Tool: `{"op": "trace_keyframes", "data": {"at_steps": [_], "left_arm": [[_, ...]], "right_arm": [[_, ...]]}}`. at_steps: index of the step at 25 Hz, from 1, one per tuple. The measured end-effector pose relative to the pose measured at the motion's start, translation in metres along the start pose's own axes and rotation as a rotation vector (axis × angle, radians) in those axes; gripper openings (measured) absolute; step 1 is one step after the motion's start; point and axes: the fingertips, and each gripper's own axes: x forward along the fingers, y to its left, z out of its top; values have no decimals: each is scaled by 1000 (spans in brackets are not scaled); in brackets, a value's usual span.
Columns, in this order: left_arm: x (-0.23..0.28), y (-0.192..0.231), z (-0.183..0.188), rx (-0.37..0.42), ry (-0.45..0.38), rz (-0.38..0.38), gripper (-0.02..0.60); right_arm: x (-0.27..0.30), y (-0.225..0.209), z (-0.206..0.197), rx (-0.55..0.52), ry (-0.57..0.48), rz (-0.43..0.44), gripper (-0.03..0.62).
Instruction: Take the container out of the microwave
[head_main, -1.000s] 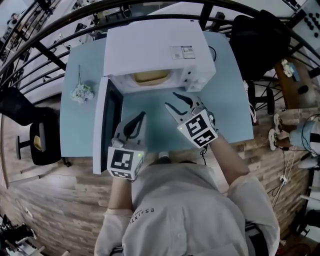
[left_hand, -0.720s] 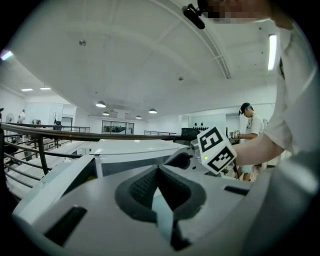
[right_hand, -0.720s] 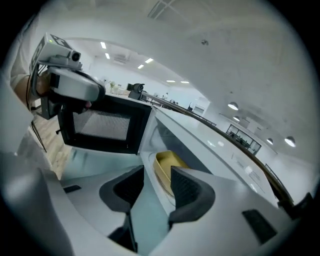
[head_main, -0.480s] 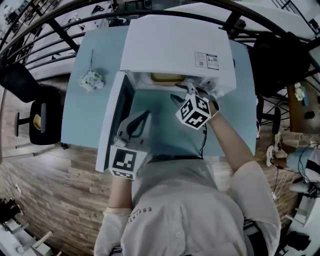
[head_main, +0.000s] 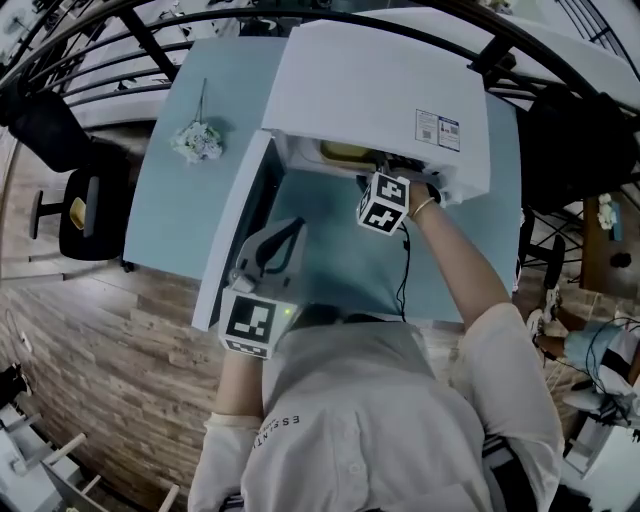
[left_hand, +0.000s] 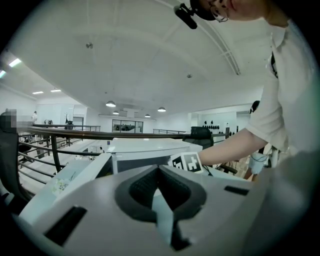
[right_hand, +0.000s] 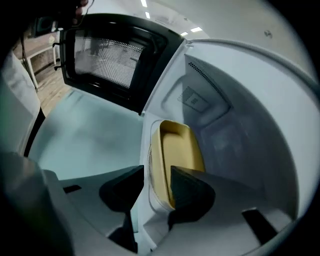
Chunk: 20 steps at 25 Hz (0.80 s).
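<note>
The container (right_hand: 180, 150) is seen inside the microwave (head_main: 380, 90), near the front. It is yellow with a pale rim. The door (head_main: 235, 235) is wide open to the left. The microwave is set on a blue table (head_main: 340, 250).

The right gripper (right_hand: 152, 182) is held at the mouth of the microwave. Its jaws are apart, and the near rim of the container is seen between them. One jaw is outside the wall and the other is over the inside. It cannot be told if the rim is touched yet. Nothing is squeezed.

The left gripper (left_hand: 159, 170) is held low over the table, near the door and well apart from the container. Its tips are together and nothing is held in them.

The container looks like thin plastic, so it is judged to be light and a bit bendy. The rim may be smooth and slippery. It is best gripped on the near wall, just under the rim, with a soft squeeze. It should be kept flat when pulled out, in case something is inside.
</note>
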Motion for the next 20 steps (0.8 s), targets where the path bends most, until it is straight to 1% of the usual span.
{"op": "trace_keyframes", "data": {"at_steps": [4, 6, 7, 8, 9, 11, 16, 20], "left_arm": [[-5, 1, -5, 5, 3, 14, -6], [-7, 1, -7, 3, 7, 18, -6], [-8, 1, -9, 3, 10, 19, -6], [-9, 1, -10, 1, 12, 22, -6], [-11, 1, -10, -4, 15, 25, -6], [-13, 2, -10, -20, 18, 34, -6], [-19, 7, -8, -24, 10, 44, -6], [-20, 7, -7, -3, 3, 31, -6]], "right_arm": [[16, 0, -3, -37, 16, 16, 170], [21, -2, -3, -53, 23, 12, 151], [22, -4, -3, -57, 28, 4, 123], [22, -6, -2, -56, 30, -5, 79], [23, -7, -2, -51, 28, -9, 66], [22, -8, 0, -48, 27, -9, 63], [18, -9, 2, -55, 23, -11, 32], [7, -1, 7, -22, -7, 17, 29]]}}
